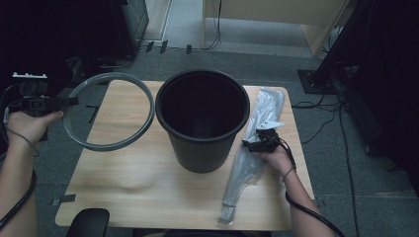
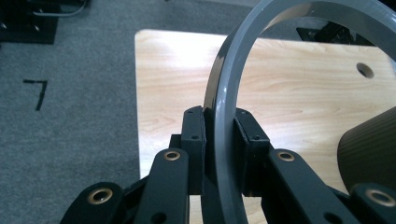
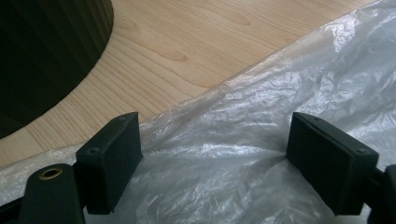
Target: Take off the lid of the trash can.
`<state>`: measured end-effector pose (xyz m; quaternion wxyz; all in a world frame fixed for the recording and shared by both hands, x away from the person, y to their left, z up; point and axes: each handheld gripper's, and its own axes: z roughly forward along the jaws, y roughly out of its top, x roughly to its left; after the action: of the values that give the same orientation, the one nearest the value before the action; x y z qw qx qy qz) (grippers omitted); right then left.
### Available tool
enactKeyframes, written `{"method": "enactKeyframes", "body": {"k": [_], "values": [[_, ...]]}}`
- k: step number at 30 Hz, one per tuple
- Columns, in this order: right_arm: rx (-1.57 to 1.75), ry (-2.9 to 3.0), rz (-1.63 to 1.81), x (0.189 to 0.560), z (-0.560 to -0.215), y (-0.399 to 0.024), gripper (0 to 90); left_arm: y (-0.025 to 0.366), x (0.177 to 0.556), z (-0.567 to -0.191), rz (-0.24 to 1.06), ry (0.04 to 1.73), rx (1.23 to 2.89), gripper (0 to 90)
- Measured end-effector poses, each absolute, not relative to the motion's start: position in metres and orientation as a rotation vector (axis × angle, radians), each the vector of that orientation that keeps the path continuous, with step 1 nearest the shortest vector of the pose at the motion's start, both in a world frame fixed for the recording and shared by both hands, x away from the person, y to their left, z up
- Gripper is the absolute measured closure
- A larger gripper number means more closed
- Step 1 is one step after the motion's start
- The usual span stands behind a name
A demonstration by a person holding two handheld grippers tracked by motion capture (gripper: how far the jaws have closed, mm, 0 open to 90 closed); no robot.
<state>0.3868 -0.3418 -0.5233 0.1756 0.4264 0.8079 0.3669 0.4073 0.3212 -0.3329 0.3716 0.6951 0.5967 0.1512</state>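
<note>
Grey ring (image 1: pixel 109 110), one, hangs over the table's (image 1: pixel 148 182) left edge beside one black bin (image 1: pixel 202 118) and one plastic bag (image 1: pixel 257 143). Left gripper (image 2: pixel 219 135) pinches the ring's rim. Right gripper (image 3: pixel 212 158) stands wide, resting on the bag.

You have the bin (image 1: pixel 202 121) mid-table (image 1: pixel 143 187), ring (image 1: pixel 109 111) at its left (overhanging the edge), plastic bag (image 1: pixel 254 148) right.

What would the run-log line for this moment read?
left gripper: shut on grey ring | right gripper: open over plastic bag | black bin: upright mid-table
</note>
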Motion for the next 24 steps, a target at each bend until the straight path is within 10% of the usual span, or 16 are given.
{"method": "enactKeyframes", "body": {"k": [24], "values": [[1.203,2.294,1.042,0.387,-0.523,-0.342,18.0,0.307,0.408,-0.387,0.379,1.514,1.809,76.3]]}}
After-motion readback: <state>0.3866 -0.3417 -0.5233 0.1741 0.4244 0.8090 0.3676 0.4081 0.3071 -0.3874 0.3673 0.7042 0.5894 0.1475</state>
